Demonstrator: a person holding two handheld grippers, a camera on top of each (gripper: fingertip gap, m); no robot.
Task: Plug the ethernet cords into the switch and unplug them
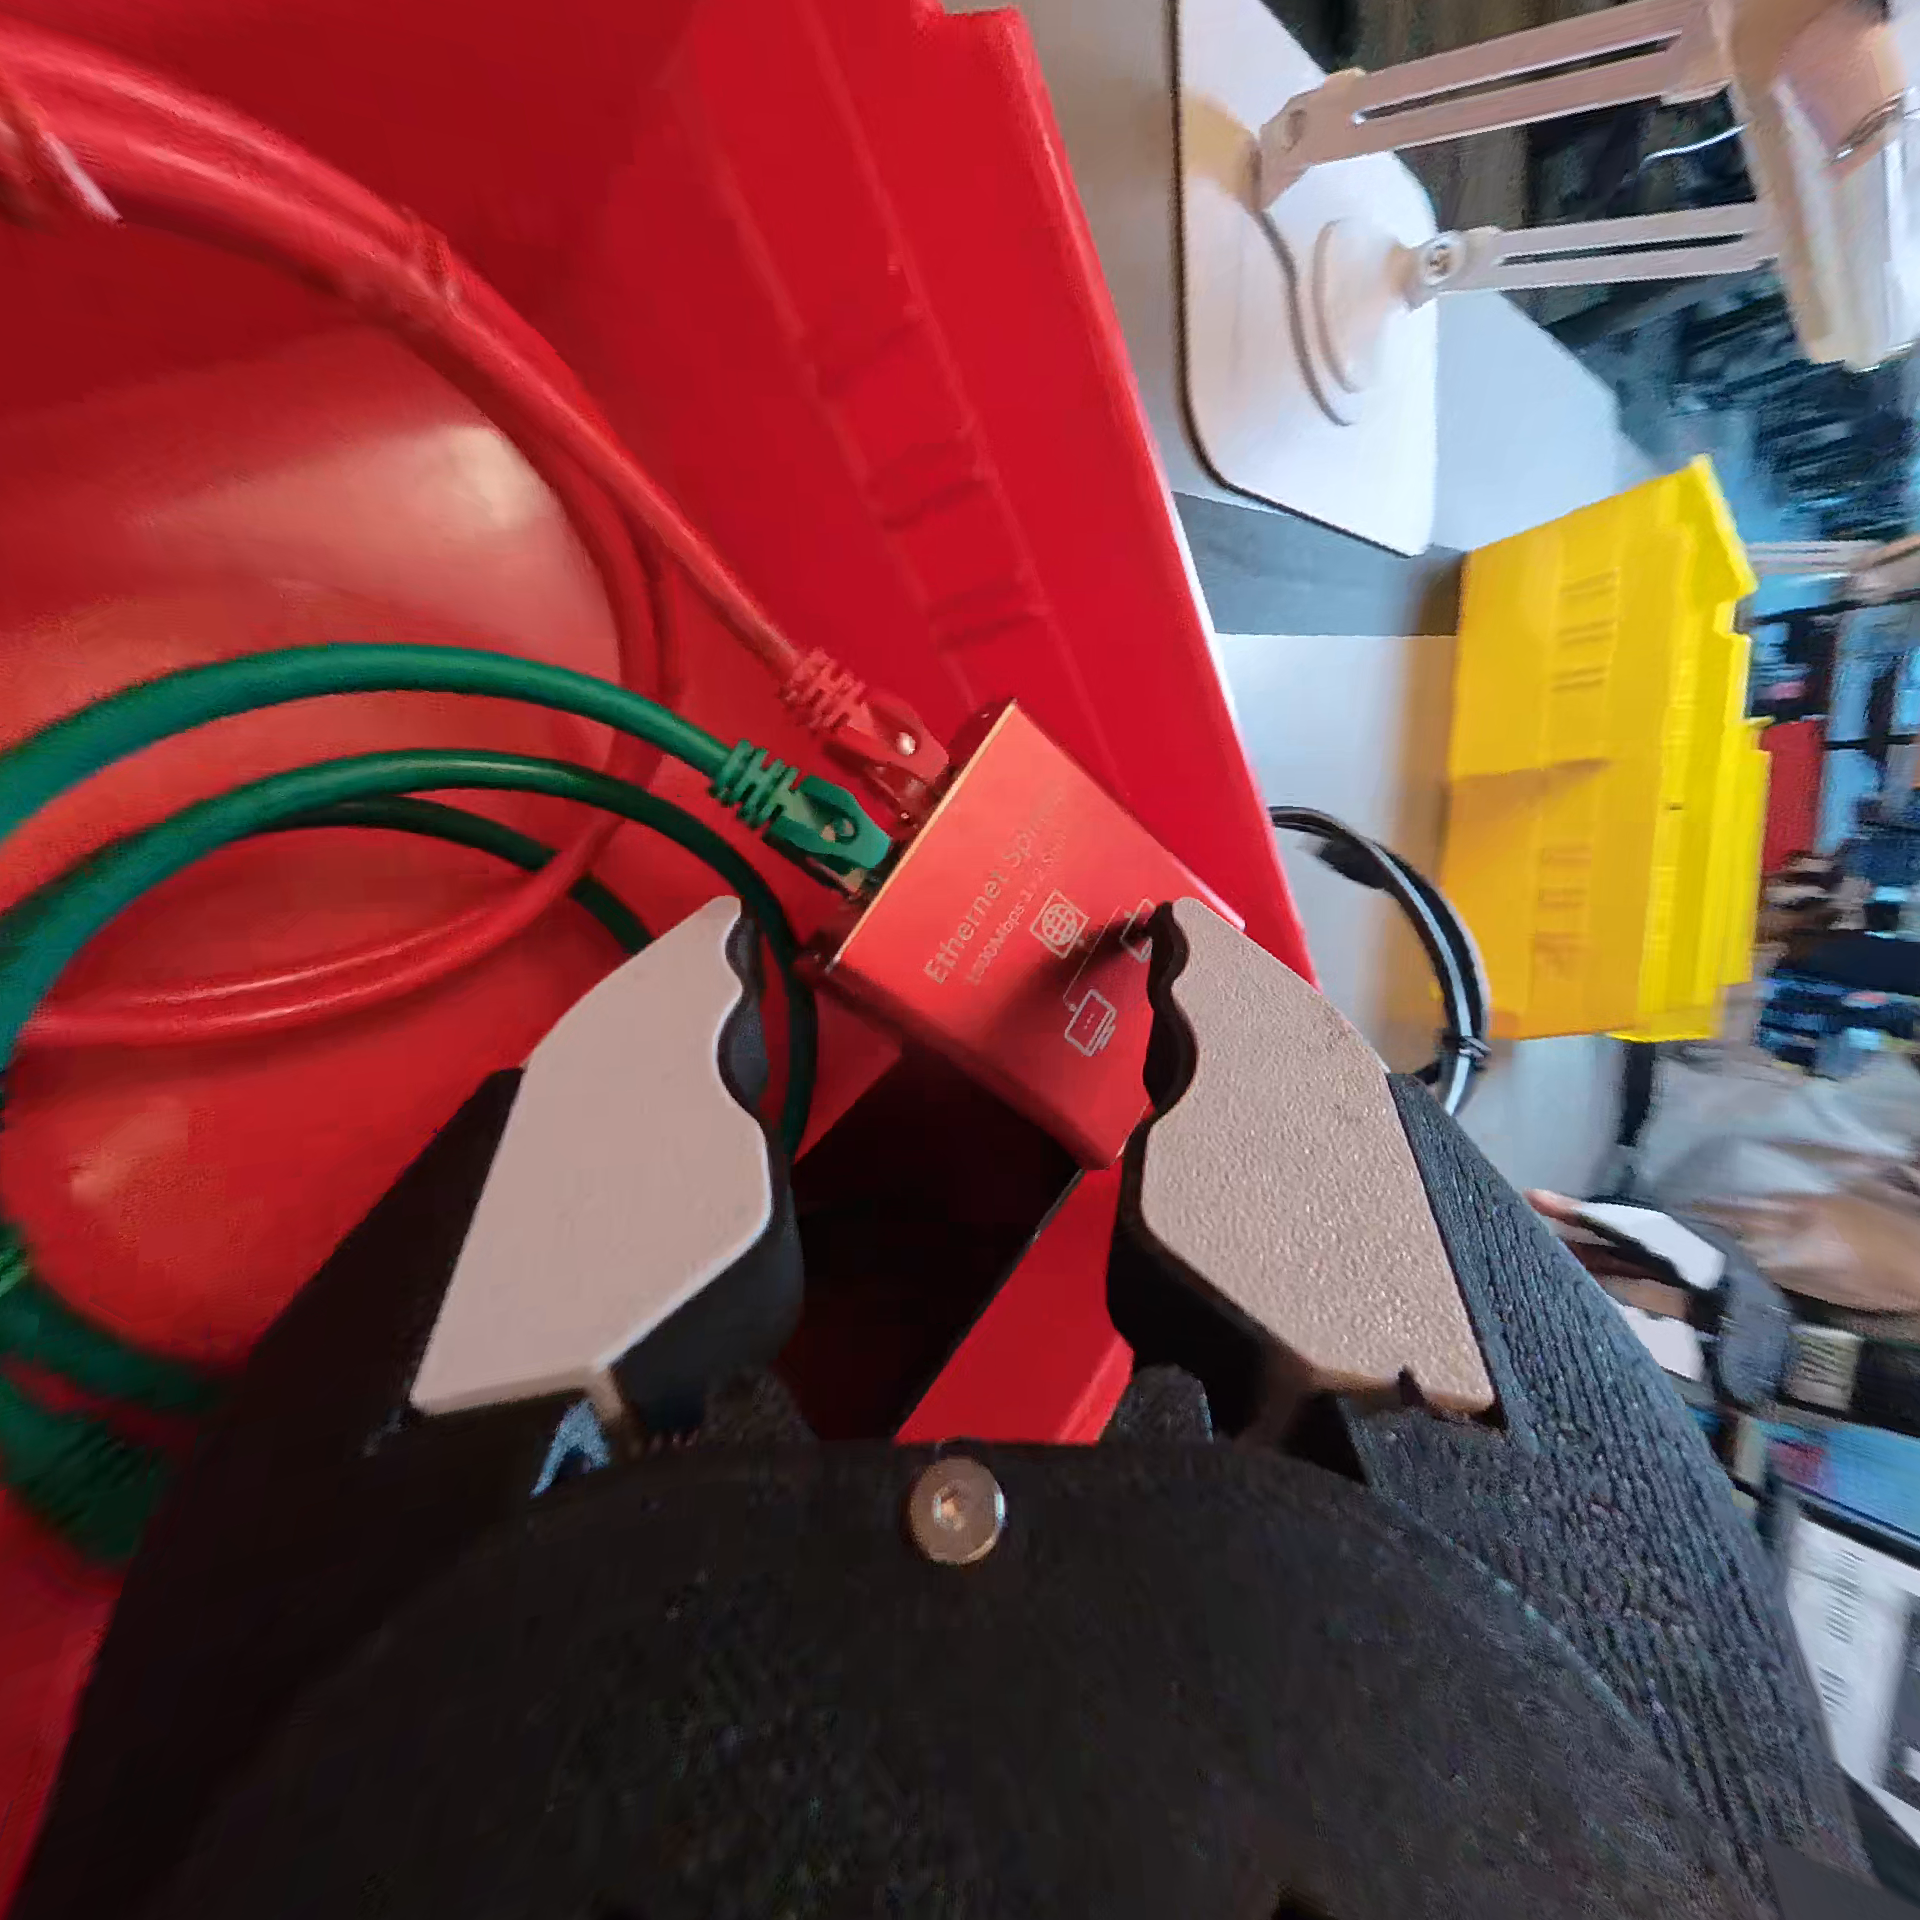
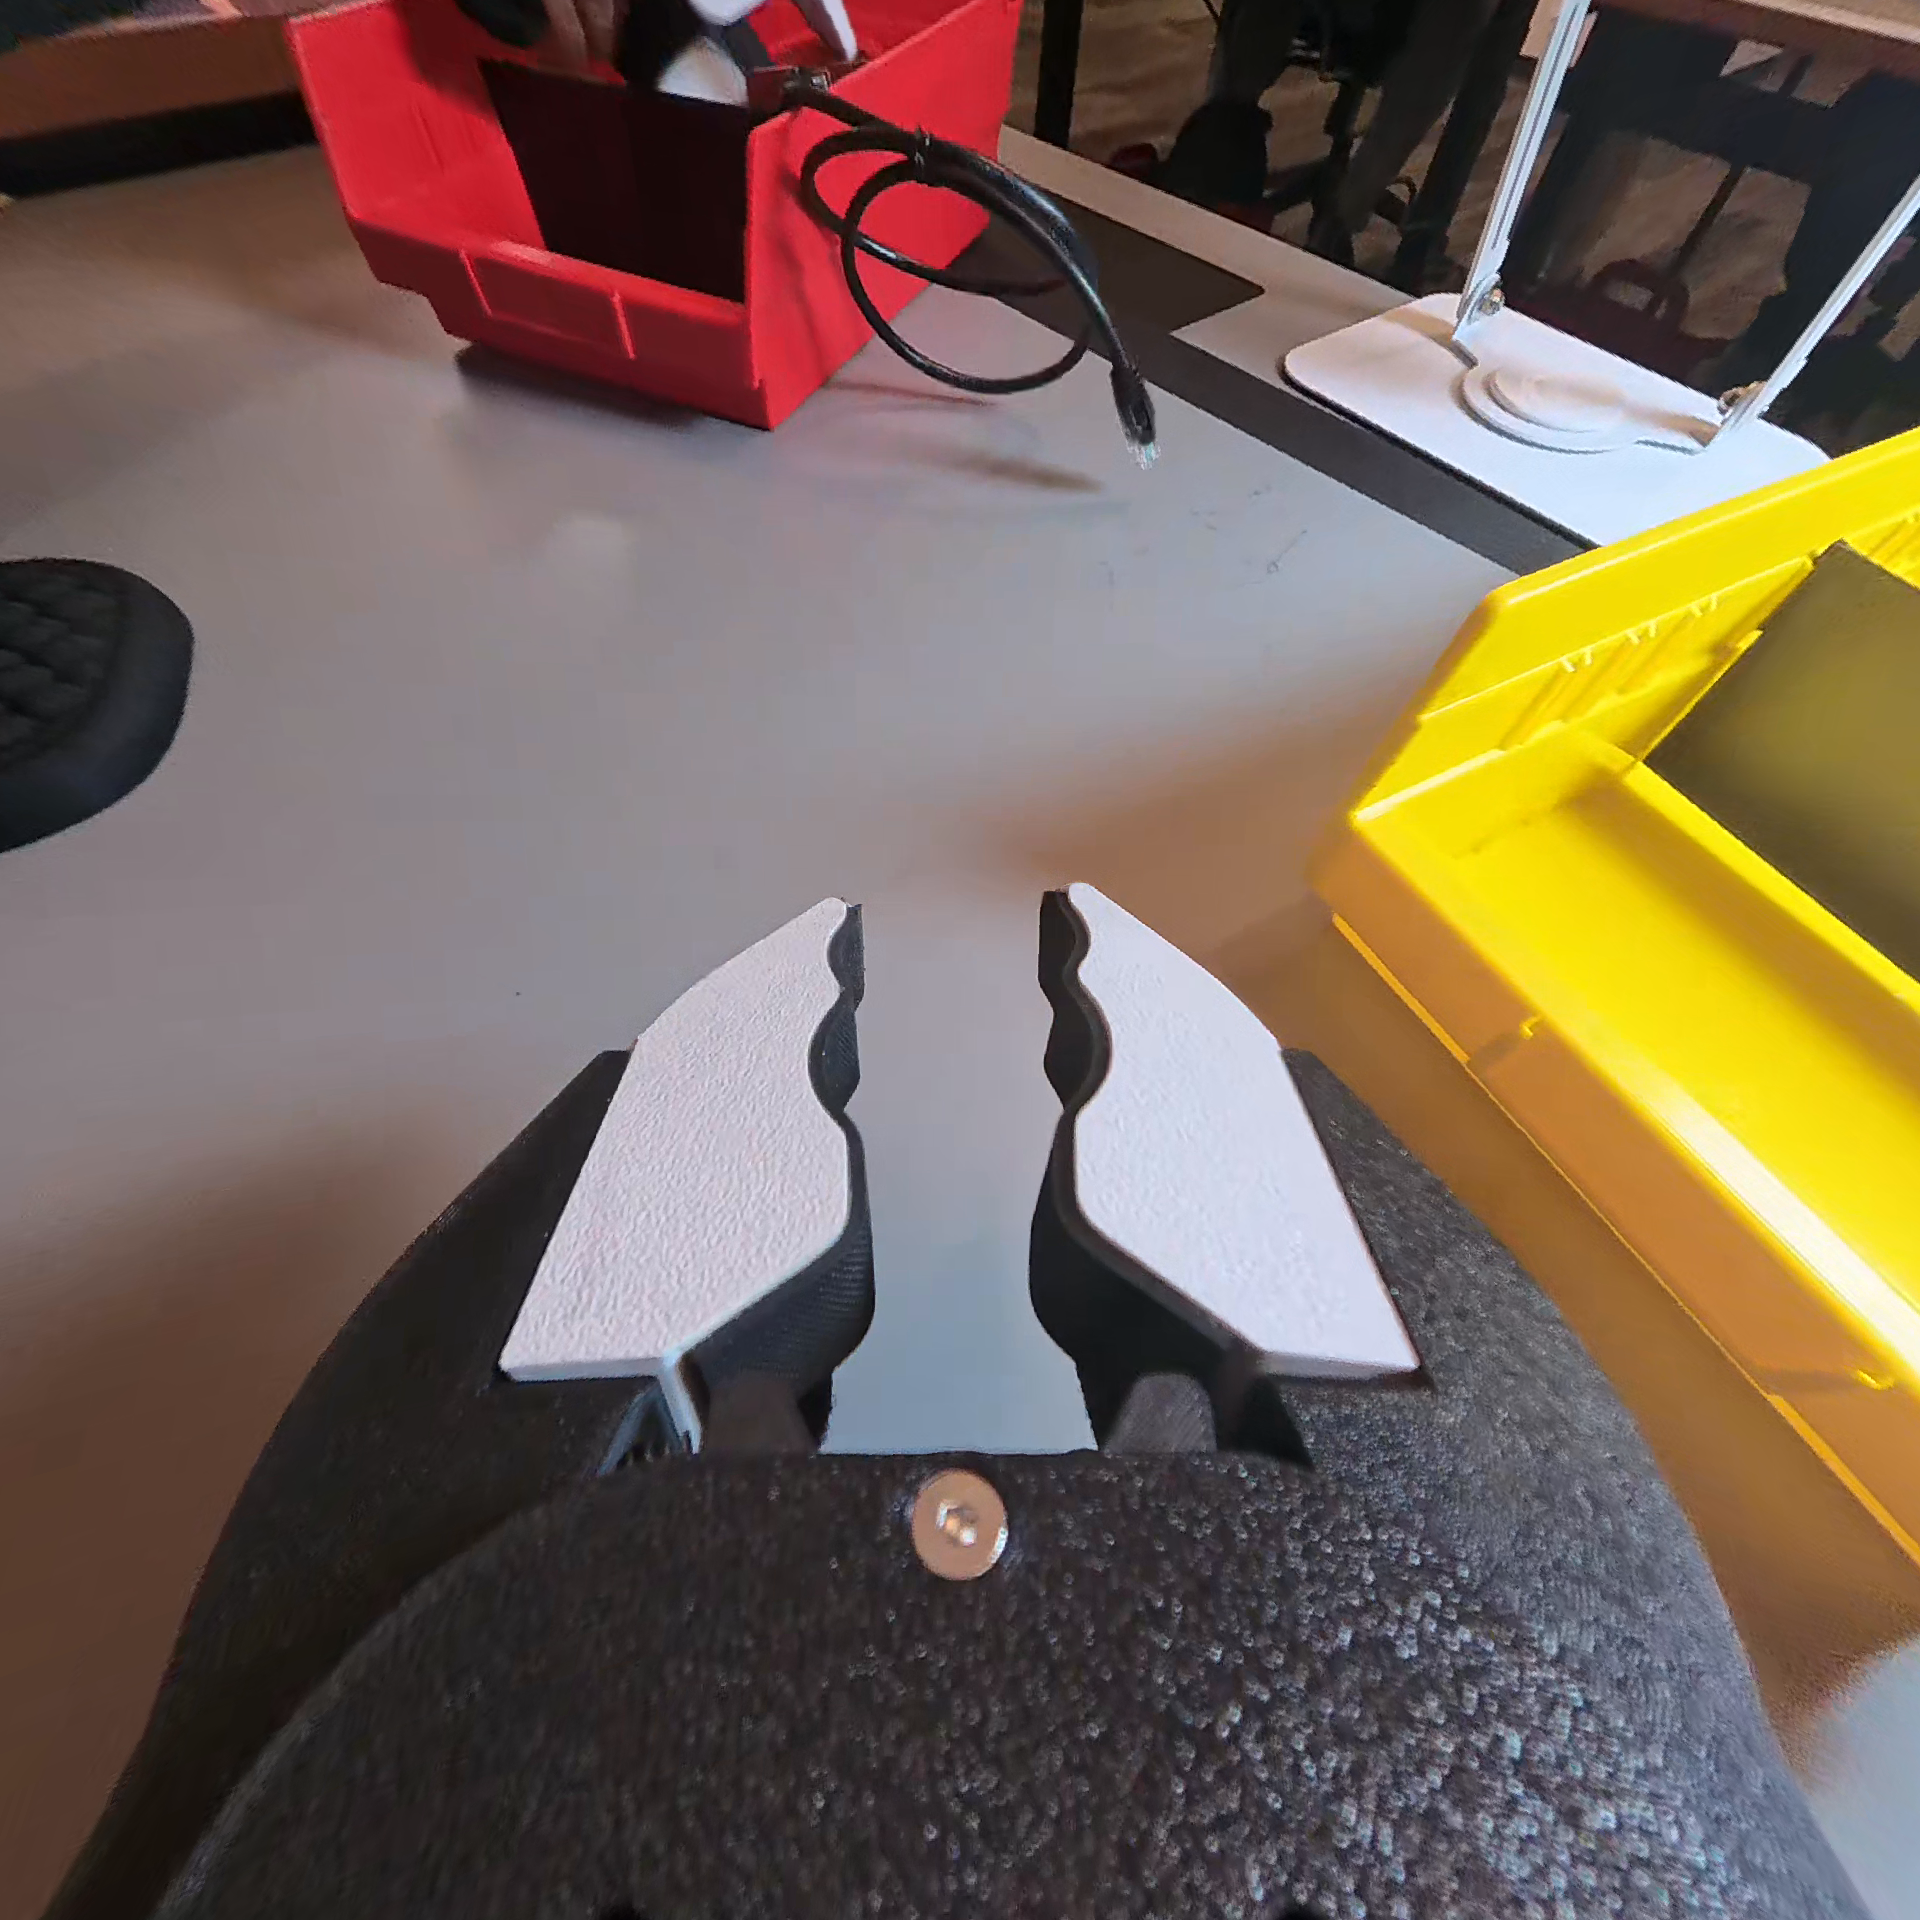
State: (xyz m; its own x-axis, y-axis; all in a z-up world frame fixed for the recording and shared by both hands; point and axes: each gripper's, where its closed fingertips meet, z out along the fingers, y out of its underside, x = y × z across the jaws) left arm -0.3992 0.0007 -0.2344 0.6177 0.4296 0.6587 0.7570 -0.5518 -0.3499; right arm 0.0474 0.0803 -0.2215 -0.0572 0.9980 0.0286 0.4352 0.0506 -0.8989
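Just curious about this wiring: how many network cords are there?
3. A red cord and a green cord lie in the red bin, plugged into the switch; a black cord hangs outside the bin. More may be hidden.

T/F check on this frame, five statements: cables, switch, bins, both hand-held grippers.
1. A red cable and a green cable are plugged into the switch. True.
2. The left hand-held gripper is nowhere near the switch. False: its fingers flank the switch inside the red bin.
3. The right hand-held gripper holds a black cable. False: it is open and empty above the table.
4. A black cable hangs over the side of the red bin, its free plug unconnected. True.
5. The yellow bin sits left of the right hand-held gripper. False: it is on the right.
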